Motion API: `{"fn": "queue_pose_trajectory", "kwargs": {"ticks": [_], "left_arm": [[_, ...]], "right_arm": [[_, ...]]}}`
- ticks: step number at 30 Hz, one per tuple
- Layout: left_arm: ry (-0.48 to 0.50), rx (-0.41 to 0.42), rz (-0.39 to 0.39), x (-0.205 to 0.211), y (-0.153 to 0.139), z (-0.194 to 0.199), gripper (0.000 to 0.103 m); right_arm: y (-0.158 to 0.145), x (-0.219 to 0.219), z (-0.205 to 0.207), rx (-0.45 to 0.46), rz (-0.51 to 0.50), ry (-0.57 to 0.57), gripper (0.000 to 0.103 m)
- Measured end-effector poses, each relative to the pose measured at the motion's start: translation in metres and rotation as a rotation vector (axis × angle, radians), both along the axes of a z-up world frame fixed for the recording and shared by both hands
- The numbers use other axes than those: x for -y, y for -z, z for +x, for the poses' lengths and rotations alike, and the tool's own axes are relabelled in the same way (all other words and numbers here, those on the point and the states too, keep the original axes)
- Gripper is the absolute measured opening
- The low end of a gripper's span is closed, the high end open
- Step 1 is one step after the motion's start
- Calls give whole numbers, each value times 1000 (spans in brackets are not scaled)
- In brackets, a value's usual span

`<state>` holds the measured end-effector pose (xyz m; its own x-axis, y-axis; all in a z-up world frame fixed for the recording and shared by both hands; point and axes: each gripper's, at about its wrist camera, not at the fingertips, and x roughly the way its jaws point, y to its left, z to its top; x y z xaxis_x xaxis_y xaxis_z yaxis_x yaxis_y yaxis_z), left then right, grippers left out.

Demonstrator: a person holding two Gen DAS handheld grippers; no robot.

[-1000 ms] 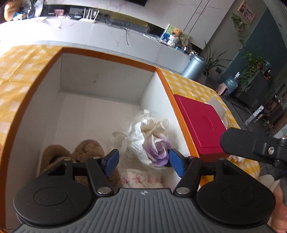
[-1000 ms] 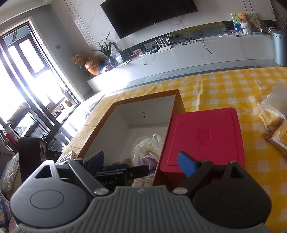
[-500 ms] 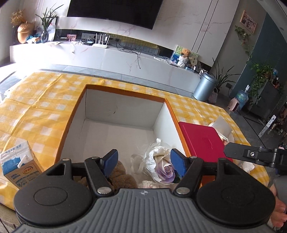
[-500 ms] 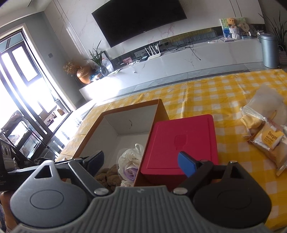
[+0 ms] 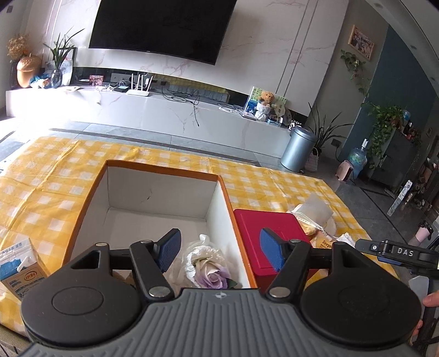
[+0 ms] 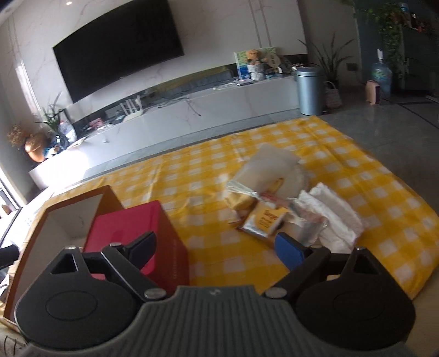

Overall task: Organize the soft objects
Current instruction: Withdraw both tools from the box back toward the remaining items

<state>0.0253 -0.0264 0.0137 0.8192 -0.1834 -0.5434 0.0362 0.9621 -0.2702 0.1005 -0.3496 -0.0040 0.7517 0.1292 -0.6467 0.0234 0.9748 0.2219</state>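
Cardboard box (image 5: 153, 197), orange outside and white inside, sits open on the yellow checked tablecloth (image 5: 49, 175). At its near right corner lies a purple and white fabric rose (image 5: 208, 270) in a clear wrapper; the rest of the box floor in view is bare. The left gripper (image 5: 219, 248) hangs above the near end of the box with its blue pads wide apart and nothing between them, the rose below the gap and not touched. A red box (image 5: 270, 228) stands closed against the right wall of the cardboard box. Near the left edge of the left view a blue and white milk carton (image 5: 20, 267) stands on the cloth.

To the right of the red box, well apart from it, a loose heap rests on the cloth: clear plastic bags (image 6: 271, 167), a yellow snack packet (image 6: 264, 221) and a folded white cloth (image 6: 337, 217) on the right of the pile, the pieces touching one another. The right gripper (image 6: 219, 245) points over the bare cloth between the red box and this heap, jaws wide and empty; its right pad is just short of the packet in the picture. That view is blurred.

Beyond the table are a white media console (image 5: 153, 109) and a wall television (image 5: 162, 26).
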Motion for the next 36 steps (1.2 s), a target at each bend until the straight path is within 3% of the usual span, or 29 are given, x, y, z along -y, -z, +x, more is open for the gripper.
{"fn": "queue_pose_trajectory", "kwargs": {"ticks": [3,8,10,16,19,25,29,33,36], "left_arm": [[18,20,48,18,-5,0,78],[18,19,107,41,-7,6,78],[30,1,125,50,-7,10,78],[71,-9,211,74,-8,20,78],[114,-49,259,84,-5,32,78],[197,-127,305,94,3,51,78],[209,-174,340,98,6,63,78],[218,-184,367,102,4,68,78],[226,-192,369,105,4,69,78]], "right_arm": [[12,19,6,-36,-38,120,98],[36,45,21,-69,93,185,98],[42,46,31,-69,95,183,98],[52,17,59,15,-232,49,98],[65,13,72,-30,-255,-2,98],[85,5,90,-91,-427,-42,98],[95,2,102,-122,-486,-122,95],[104,2,112,-166,-536,-132,86],[101,6,108,-134,-517,-173,69]]}}
